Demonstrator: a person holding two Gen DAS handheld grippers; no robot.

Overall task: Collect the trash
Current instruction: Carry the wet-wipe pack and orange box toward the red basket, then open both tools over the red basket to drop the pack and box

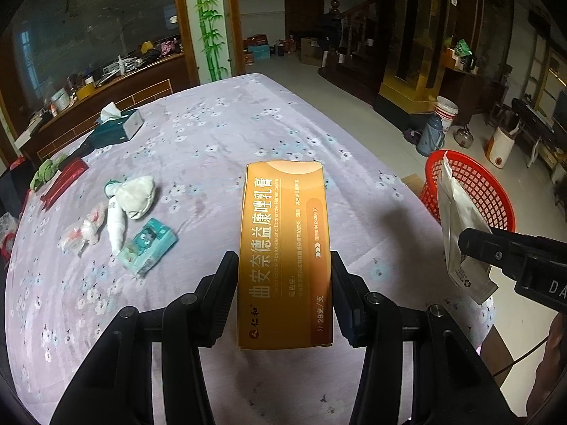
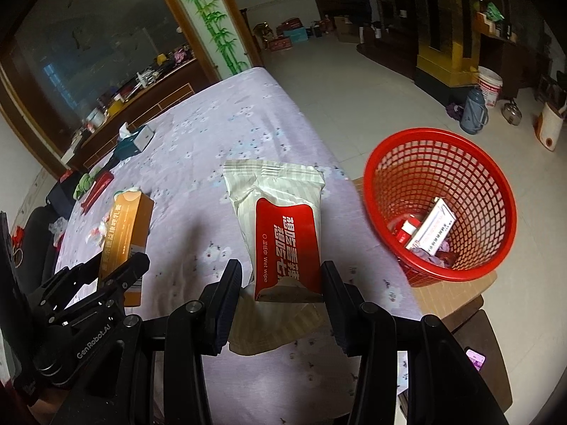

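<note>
We take the red mesh basket point(image 2: 439, 209) as our landmark: it stands beyond the right edge of the table point(image 2: 226, 124), on a lower wooden surface, its mouth tilted toward us and already holding a few small boxes and scraps. Our right tool point(image 2: 281, 283) is the nearer one; the basket lies just ahead and to its right. That tool is closed to about the width of a wet wipe pack point(image 2: 280, 219), pinching it at its near end so the pack's long axis runs straight away from us, above the table and not yet over the basket rim. Our left tool point(image 1: 285, 276) sits farther from the basket, with the right tool between them. It is clamped on an orange ointment box point(image 1: 285, 251), gripped across its narrow sides, long axis also pointing forward. We judge the right tool should swing rightward over the basket first, the left following across.
</note>
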